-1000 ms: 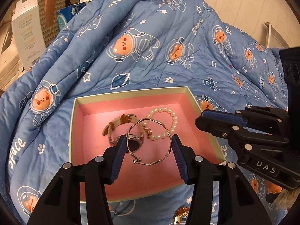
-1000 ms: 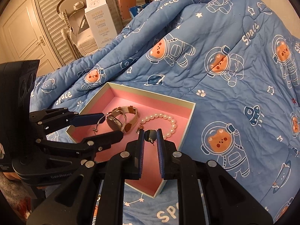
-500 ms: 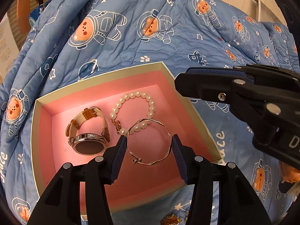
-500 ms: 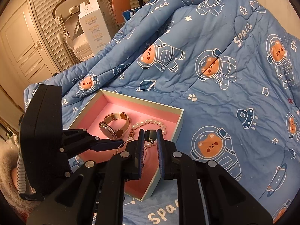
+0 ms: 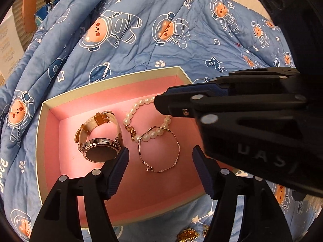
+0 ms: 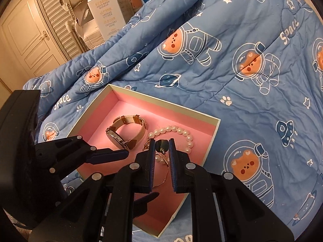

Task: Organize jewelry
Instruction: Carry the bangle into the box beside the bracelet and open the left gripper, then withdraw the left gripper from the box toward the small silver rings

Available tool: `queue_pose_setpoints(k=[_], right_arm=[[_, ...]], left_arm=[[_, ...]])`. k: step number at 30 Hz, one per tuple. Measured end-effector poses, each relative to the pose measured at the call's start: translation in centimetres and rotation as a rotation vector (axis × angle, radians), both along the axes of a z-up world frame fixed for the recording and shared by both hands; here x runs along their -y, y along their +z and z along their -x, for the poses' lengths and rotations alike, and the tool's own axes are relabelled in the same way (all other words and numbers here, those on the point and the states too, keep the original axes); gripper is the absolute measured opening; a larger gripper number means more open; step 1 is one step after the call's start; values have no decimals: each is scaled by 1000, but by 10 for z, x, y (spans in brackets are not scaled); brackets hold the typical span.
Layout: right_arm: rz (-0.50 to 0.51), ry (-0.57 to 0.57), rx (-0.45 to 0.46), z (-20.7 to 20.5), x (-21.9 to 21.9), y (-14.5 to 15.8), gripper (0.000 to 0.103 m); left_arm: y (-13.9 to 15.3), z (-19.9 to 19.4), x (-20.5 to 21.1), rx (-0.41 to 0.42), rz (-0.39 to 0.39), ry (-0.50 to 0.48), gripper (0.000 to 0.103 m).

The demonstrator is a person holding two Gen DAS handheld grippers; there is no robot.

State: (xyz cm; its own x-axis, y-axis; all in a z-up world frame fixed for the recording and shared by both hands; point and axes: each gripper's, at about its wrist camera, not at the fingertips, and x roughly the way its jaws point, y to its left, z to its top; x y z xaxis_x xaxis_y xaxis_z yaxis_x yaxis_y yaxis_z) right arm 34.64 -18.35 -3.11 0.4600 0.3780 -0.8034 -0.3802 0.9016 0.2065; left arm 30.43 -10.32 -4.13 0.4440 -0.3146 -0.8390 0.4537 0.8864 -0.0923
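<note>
An open box with a pink lining [image 5: 60,181] lies on the quilt. In it are a watch with a tan strap [image 5: 99,139], a pearl bracelet [image 5: 139,104] and a thin gold bangle [image 5: 159,151]. My left gripper [image 5: 160,151] hangs over the box with its jaws opening. The bangle lies flat on the lining between the pads, and neither pad touches it. My right gripper [image 6: 162,141] is shut on a small dark earring [image 6: 161,145] above the pearl bracelet [image 6: 187,137]. In the left wrist view the right gripper [image 5: 161,103] reaches in from the right.
The blue quilt with astronaut bears [image 6: 242,60] rises in folds behind the box. Small gold pieces [image 5: 187,237] lie on the quilt in front of the box. A white carton [image 6: 105,14] and a slatted door [image 6: 50,20] stand at the back left.
The left jaws have spread and let go of the gold bangle, which now lies on the lining. The left gripper sank toward the box. The right gripper moved in over the pearls.
</note>
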Motion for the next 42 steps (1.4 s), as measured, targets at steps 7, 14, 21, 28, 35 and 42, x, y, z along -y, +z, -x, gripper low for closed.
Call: queue_pose_setpoints(k=[7, 14, 21, 28, 35, 42], right_arm=[[61, 30, -42, -18, -17, -12, 14], [118, 46, -67, -27, -26, -24, 14], [123, 40, -58, -28, -28, -25, 38], [94, 25, -9, -15, -26, -8, 42], [59, -22, 53, 23, -2, 13, 50], [-14, -41, 90, 77, 18, 26, 50]], left_arm=[[5, 8, -9, 21, 35, 28, 73], [6, 11, -14, 38, 47, 38, 77], [7, 12, -13, 61, 42, 40, 80], [18, 35, -21, 102, 62, 48, 83], [28, 70, -51, 150, 115, 108, 88], [21, 100, -101, 157, 165, 235, 88]])
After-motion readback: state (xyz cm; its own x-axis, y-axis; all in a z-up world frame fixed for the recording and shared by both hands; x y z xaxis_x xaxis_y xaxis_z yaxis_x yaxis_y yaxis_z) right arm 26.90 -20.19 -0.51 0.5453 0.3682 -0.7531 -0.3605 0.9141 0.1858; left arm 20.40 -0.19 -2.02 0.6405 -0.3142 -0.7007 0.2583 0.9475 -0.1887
